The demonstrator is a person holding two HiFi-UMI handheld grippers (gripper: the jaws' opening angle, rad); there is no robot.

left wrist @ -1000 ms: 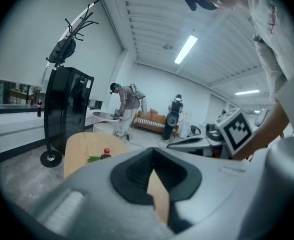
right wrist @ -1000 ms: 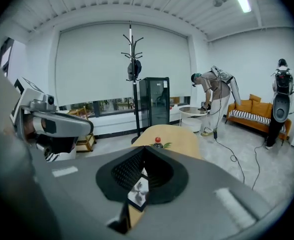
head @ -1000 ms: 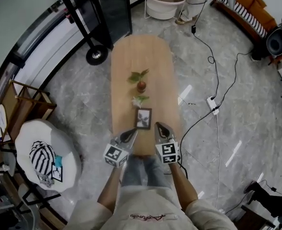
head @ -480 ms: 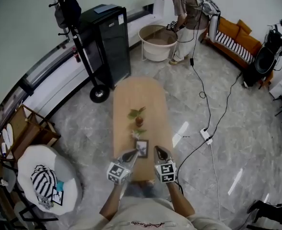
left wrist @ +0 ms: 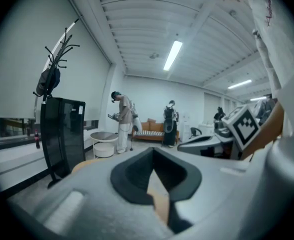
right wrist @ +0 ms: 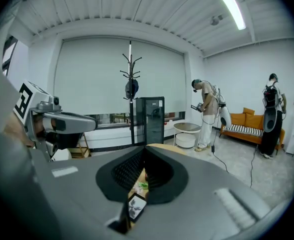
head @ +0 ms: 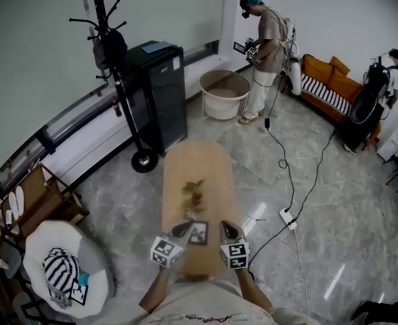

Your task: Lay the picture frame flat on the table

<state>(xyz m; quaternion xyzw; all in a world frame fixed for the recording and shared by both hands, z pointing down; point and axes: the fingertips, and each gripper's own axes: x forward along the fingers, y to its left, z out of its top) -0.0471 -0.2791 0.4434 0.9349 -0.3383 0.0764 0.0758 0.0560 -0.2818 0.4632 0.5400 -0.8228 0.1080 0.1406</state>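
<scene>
The picture frame (head: 199,233) rests on the near end of the long wooden table (head: 197,164), its black-and-white picture turned up toward the head camera. I cannot tell whether it lies fully flat. The frame sits between my two grippers without touching either. My left gripper (head: 184,228) points at its left edge with the jaws shut and nothing in them. My right gripper (head: 225,226) is just right of it, also shut and holding nothing. In the right gripper view the frame (right wrist: 135,206) shows below the closed jaws. Only bare table shows past the jaws in the left gripper view.
Green leaves (head: 193,187) and a small red piece (head: 197,198) lie mid-table beyond the frame. A coat stand (head: 111,46), black cabinet (head: 160,93) and round white tub (head: 224,93) stand behind. A person (head: 263,53) stands far off. A power strip (head: 285,217) and cables lie on the floor to the right.
The head view has lifted, so the far room and the standing person now show. Both grippers stay shut beside the frame, which has not moved on the table.
</scene>
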